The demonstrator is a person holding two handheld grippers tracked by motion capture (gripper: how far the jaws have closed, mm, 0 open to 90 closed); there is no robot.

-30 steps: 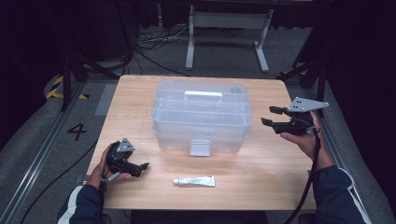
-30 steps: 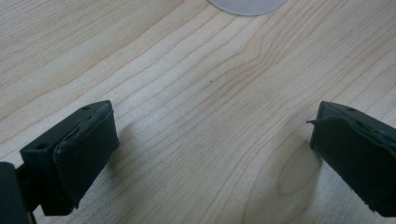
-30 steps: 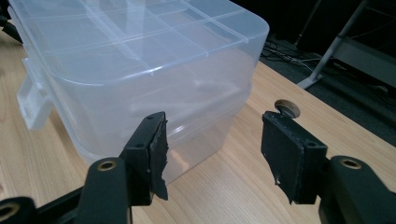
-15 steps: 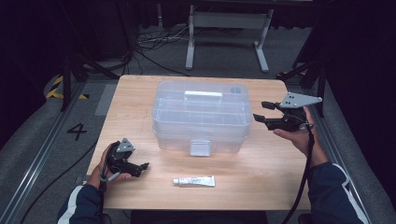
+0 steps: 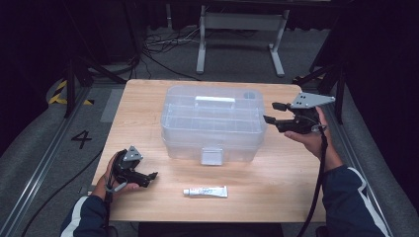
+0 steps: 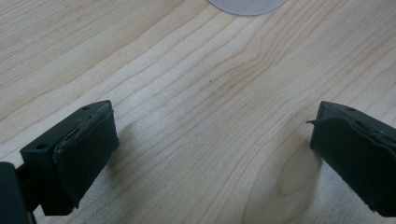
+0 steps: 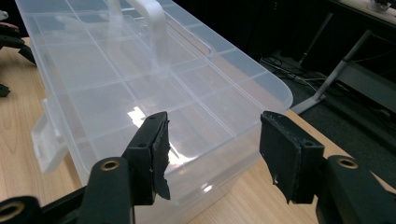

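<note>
A clear plastic storage box [image 5: 212, 123] stands mid-table, lid down, with a white handle [image 5: 214, 100] on top and a latch [image 5: 211, 155] on its front wall. In front of it lies a small white tube [image 5: 206, 191]. My right gripper [image 5: 269, 112] hovers just off the box's right end, pointing at it, open. In the right gripper view its jaws [image 7: 215, 140] frame the near corner of the box [image 7: 116, 79] with nothing between them. My left gripper [image 5: 148, 178] rests at the front left, open, and only bare wood lies between its jaws [image 6: 210, 154].
The wooden table [image 5: 296, 187] has free room to the right of the tube and behind the box. Beyond the far edge stand a metal frame [image 5: 237, 22] and floor cables. A floor strip marked 4 [image 5: 81, 139] runs along the left.
My right gripper has moved left toward the box's right end and risen a little. The left gripper, box and tube have stayed put.
</note>
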